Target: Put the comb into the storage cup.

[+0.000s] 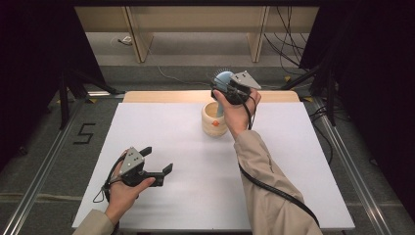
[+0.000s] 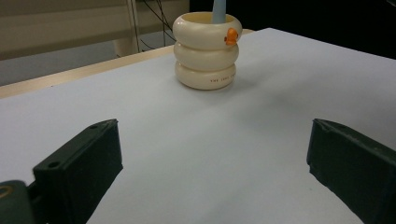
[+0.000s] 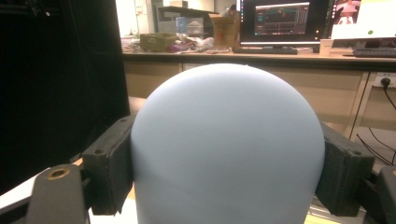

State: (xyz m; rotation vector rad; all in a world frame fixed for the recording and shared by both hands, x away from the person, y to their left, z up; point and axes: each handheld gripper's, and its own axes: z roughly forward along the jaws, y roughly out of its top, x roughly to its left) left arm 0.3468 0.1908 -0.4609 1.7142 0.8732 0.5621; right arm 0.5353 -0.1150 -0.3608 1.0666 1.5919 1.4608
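Right gripper (image 1: 226,88): up high over the far side of the worktop (image 1: 195,196), jaws pinching the round blue head of a hairbrush (image 1: 222,81). Seen in the right gripper view: smooth blue back of the brush head (image 3: 228,144) between both black pads, touching each one; behind it a long desk (image 3: 280,56) with a lit screen (image 3: 285,21) and boxes. Seen in the high view: short bristles along the top of the head, blue handle going down into a cream cup (image 1: 214,119) made of three fat rings.

Left gripper (image 1: 155,164): low over the near left part of the worktop, jaws spread wide, holding nothing. Seen in the left gripper view: cup (image 2: 207,51) well ahead, upright, small orange spot on its top ring, blue handle (image 2: 218,10) poking out of it.

Cup near the far edge, wooden strip just behind. Lots of bare white worktop between the cup and the left gripper, and off to both sides.
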